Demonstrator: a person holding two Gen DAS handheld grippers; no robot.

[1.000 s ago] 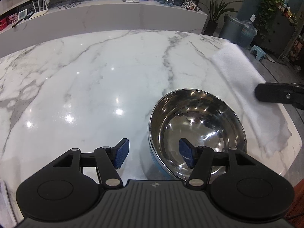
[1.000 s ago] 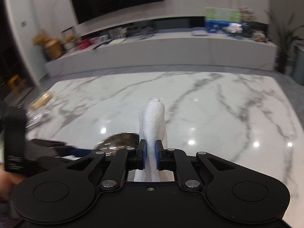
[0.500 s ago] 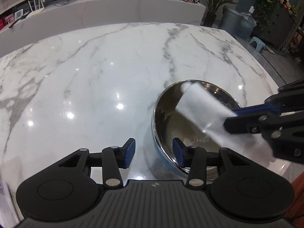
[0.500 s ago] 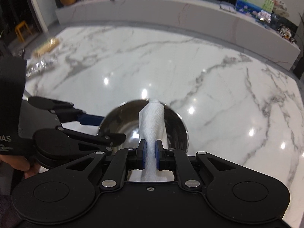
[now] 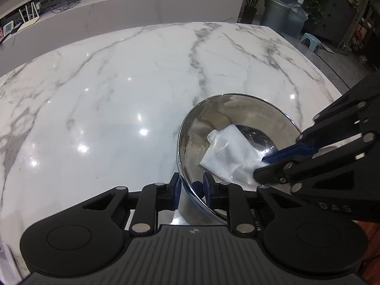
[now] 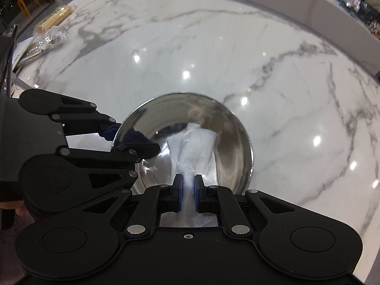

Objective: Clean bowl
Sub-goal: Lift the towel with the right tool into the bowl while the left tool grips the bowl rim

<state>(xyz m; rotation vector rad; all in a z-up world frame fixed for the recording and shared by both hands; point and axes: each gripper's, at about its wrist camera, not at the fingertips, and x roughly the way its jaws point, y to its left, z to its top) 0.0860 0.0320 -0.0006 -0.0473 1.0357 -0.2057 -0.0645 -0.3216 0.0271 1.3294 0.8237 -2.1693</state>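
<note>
A shiny steel bowl (image 5: 239, 109) with a blue outside stands on the white marble table (image 5: 118, 95) near its front right corner. My left gripper (image 5: 192, 187) is shut on the bowl's near rim, one pad outside and one inside. My right gripper (image 6: 188, 192) is shut on a white paper towel (image 6: 197, 149) and presses it into the bowl (image 6: 228, 128). In the left wrist view the towel (image 5: 228, 152) lies against the bowl's inner wall, with the right gripper (image 5: 263, 163) coming in from the right. The left gripper (image 6: 118, 140) shows at the bowl's left rim in the right wrist view.
Plastic-wrapped items (image 6: 47, 35) lie at the table's far left edge in the right wrist view. A long white counter (image 5: 118, 11) runs behind the table. A grey bin (image 5: 275, 11), a plant and a small blue stool (image 5: 311, 40) stand on the floor beyond the right edge.
My left gripper has closed from wide open onto the bowl's rim. My right gripper has carried the towel over the table and down into the bowl.
</note>
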